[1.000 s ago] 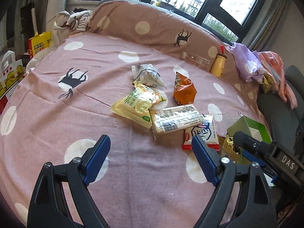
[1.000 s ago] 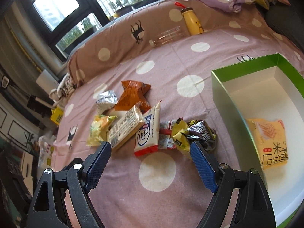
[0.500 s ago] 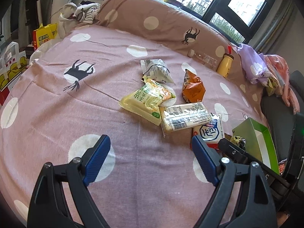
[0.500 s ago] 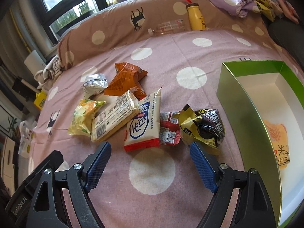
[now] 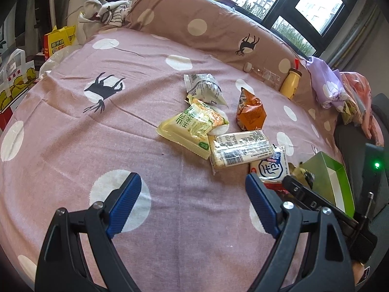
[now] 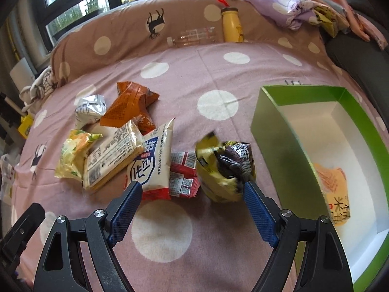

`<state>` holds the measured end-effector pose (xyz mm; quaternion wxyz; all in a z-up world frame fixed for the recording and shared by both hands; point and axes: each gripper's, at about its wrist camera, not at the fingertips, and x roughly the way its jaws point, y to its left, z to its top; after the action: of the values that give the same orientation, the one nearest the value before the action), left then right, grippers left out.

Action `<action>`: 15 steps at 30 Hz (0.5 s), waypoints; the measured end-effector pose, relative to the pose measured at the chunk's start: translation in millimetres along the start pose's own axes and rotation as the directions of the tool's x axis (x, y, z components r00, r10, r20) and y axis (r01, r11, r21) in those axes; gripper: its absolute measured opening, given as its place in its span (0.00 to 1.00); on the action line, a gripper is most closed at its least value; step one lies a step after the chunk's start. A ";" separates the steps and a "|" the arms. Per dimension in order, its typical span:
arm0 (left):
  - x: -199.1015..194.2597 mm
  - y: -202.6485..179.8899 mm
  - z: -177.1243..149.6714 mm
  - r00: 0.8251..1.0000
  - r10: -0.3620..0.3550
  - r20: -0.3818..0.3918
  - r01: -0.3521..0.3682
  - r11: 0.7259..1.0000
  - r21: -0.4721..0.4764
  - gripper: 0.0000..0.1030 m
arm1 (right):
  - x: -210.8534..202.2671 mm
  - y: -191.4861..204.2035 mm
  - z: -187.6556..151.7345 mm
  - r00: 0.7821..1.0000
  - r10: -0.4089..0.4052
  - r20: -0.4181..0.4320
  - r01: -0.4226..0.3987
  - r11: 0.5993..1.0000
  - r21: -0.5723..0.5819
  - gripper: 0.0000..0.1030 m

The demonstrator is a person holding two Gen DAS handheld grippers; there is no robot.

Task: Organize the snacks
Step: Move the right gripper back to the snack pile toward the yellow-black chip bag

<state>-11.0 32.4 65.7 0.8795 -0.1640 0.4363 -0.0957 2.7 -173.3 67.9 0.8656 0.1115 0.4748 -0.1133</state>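
— Closest to us, what are the two tools doing?

— Both stand wide apart and hold nothing. The right gripper [image 6: 190, 208] hangs low over the pink, white-dotted bedsheet [image 6: 218, 70], its right-hand pad just at the edge of the crinkled yellow-and-black snack bag [image 6: 225, 169]; whether it touches, I cannot tell. The left gripper [image 5: 192, 203] hovers over bare sheet, short of the pile.

— So how much is sorted?

— Little, I'd judge. The green cardboard box with the white inside [image 6: 274, 131] lies just to the right of that bag, and only one orange-printed pale packet [image 6: 334, 194] lies in it.

— And what is left?

— Going away from us: a small red-and-white sachet [image 6: 182, 172], a white packet with blue lettering and a red hem [image 6: 152, 163], a long clear-wrapped cracker pack [image 6: 111, 154] lying partly over it, a yellow-green puffed bag [image 6: 73, 154], then an orange foil bag [image 6: 128, 102] and a silver-white pouch [image 6: 90, 109]. Seven loose, counting the yellow-and-black one.

— Which goes next?

— Likely that one, being nearest the right tool and the box.
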 end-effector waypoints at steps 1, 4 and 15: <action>0.5 -0.3 -0.3 1.000 0.000 -0.002 0.000 1.000 0.000 0.85 | 5.0 0.9 0.2 1.000 0.009 -0.018 -0.010 1.000 -0.004 0.83; 1.8 1.2 -0.6 1.000 0.003 -0.010 -0.003 1.000 -0.007 0.85 | 20.9 1.5 0.9 0.997 0.028 -0.066 -0.028 1.000 -0.002 0.82; 3.9 4.6 -0.6 1.000 0.017 -0.024 -0.018 0.999 -0.027 0.85 | 9.2 -6.9 -8.9 0.987 0.148 -0.061 -0.146 0.989 0.028 0.07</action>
<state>-9.0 35.3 60.8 0.8727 -0.1710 0.4496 -0.0842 -1.6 -178.1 54.9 0.8549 0.1598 0.4910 -0.0513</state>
